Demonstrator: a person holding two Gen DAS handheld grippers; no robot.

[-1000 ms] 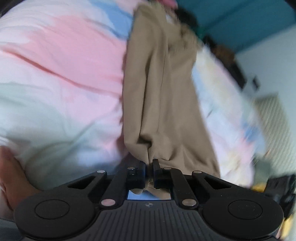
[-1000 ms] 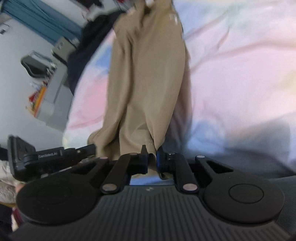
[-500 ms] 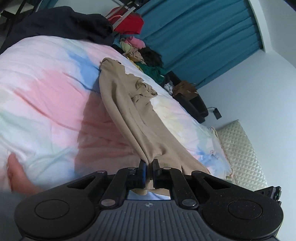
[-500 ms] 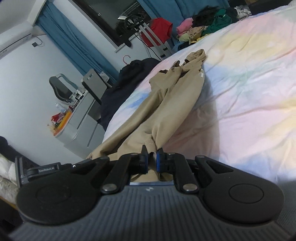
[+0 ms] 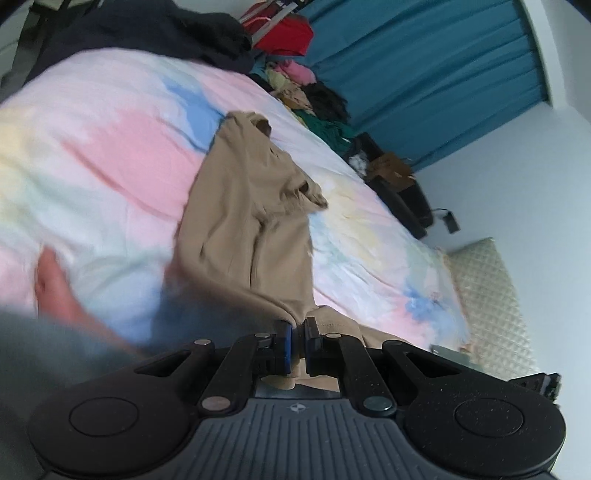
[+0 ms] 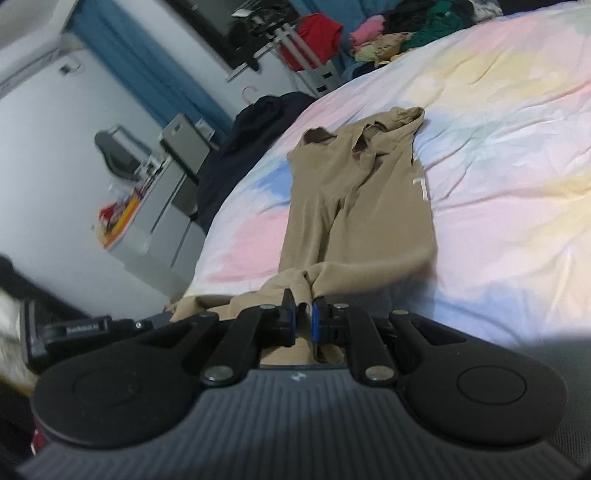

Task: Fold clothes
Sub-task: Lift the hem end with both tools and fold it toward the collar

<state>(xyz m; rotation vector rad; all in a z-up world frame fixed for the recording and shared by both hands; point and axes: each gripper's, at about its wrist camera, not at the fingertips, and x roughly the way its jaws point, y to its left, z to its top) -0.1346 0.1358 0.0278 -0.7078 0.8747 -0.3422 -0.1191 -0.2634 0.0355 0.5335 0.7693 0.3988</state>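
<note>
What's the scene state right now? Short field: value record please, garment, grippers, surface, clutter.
garment: tan trousers, lying lengthwise on the bed, far end bunched, near end lifted
left gripper: shut on the near edge of the trousers
right gripper: shut on the near edge of the trousers, beside the left one
surface: bed sheet, pastel pink, blue and yellow, wrinkled
clutter: pile of clothes past the far end of the bed; dark garment at the bed's far left corner
backdrop: blue curtain
</note>
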